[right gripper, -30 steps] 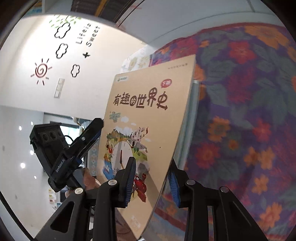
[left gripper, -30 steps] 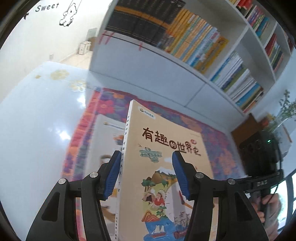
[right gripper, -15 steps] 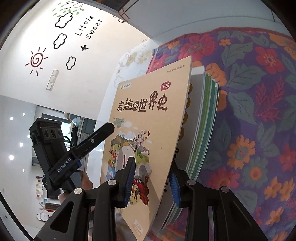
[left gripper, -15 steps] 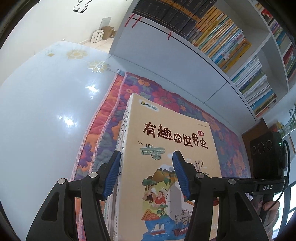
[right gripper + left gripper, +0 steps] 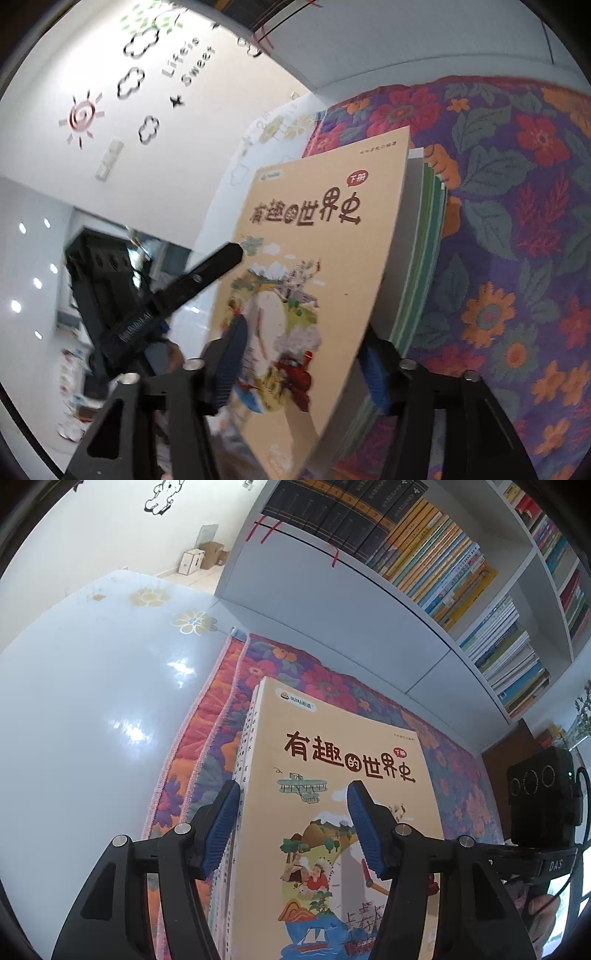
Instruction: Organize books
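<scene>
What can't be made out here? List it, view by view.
- Left wrist: lower end of the tan picture book is cut off by the frame edge.
- Left wrist: titles of the books beneath it; only their edges show.
- Right wrist: cover art is motion-blurred.
- Right wrist: whether the right claw touches the stack.
</scene>
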A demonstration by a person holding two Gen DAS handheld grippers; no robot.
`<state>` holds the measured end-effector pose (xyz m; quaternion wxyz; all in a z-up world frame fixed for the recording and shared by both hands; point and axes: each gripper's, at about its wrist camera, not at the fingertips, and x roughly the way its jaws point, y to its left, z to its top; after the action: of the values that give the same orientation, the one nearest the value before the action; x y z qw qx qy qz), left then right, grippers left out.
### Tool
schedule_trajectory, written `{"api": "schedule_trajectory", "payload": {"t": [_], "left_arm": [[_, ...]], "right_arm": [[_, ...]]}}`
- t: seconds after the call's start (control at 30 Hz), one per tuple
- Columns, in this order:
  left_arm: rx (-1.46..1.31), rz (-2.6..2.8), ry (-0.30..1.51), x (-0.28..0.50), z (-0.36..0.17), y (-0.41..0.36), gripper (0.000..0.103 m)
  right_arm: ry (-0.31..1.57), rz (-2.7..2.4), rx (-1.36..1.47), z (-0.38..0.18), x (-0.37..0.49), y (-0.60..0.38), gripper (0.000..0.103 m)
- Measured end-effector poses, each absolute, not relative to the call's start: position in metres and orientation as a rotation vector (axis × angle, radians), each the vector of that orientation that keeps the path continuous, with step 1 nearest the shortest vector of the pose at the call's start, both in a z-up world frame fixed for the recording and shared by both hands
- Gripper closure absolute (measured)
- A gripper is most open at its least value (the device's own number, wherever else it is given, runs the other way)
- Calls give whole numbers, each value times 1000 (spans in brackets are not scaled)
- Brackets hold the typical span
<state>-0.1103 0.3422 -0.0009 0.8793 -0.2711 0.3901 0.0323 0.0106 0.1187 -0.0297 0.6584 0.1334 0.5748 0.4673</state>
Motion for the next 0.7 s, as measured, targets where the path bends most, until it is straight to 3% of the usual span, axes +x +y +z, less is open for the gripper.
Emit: {"api": "schedule_trajectory", "payload": {"t": [0.4,0.7], "left_arm": [[-597,64,793,-114,-1,345,46],[-503,237,736,-121,12,345,46]], "right_arm": [[1221,1049,292,-25,1,121,27],[1143,887,230,-14,5,106,26]]}}
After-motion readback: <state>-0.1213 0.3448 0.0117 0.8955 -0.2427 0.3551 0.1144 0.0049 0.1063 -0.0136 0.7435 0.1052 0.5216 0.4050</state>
